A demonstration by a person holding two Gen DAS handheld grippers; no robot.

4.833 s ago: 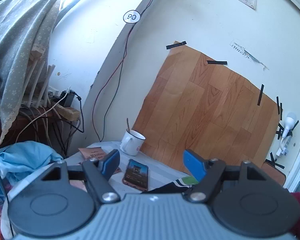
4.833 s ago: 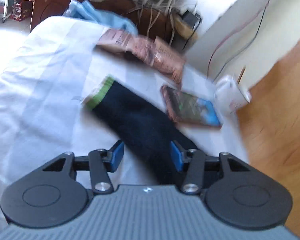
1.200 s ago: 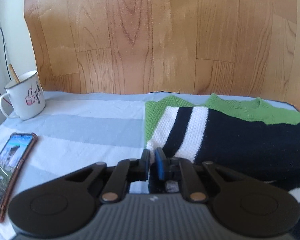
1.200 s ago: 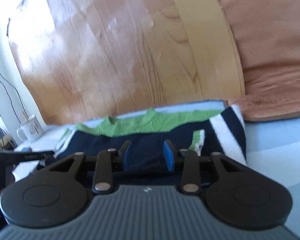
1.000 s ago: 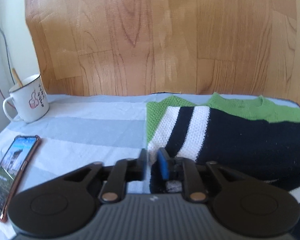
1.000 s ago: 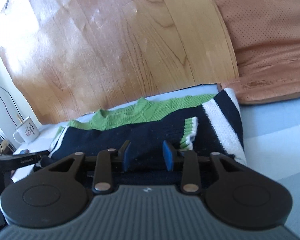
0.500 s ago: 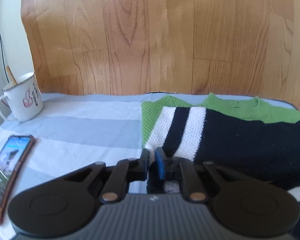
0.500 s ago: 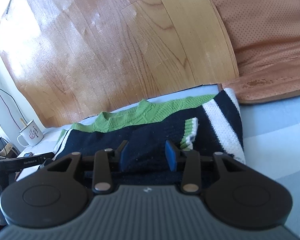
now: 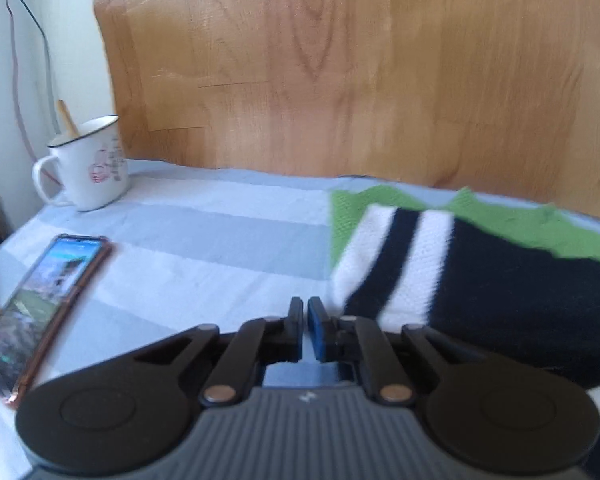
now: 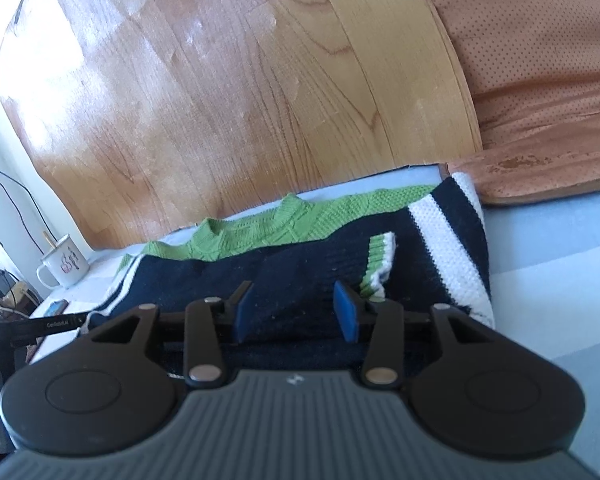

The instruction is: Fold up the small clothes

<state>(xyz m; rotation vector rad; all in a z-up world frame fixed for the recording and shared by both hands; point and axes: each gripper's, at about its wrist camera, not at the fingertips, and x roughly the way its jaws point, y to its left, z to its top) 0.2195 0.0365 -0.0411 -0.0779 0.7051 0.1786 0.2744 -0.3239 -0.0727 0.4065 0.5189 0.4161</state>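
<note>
A navy knit sweater [image 10: 440,248] with white stripes and a green collar lies flat on the light striped sheet [image 9: 204,240], against the wood-pattern wall panel. Its sleeve [image 10: 300,276], ending in a green and white cuff, is folded across the body. My right gripper [image 10: 296,310] hovers low over that sleeve; its jaws are opening and the pads stand apart from the fabric. My left gripper [image 9: 305,320] is shut just left of the sweater's [image 9: 500,300] striped edge, with nothing visible between its fingers. The picture there is blurred.
A white enamel mug [image 9: 88,168] with a stick in it stands at the far left by the wall, and a phone [image 9: 40,308] lies nearer on the sheet. A brown cushion [image 10: 540,100] leans at the right. A wood-pattern panel [image 9: 340,80] backs the surface.
The left gripper has slid a little left, off the sweater's edge, with its jaws closed. The right jaws have widened slightly over the folded sleeve.
</note>
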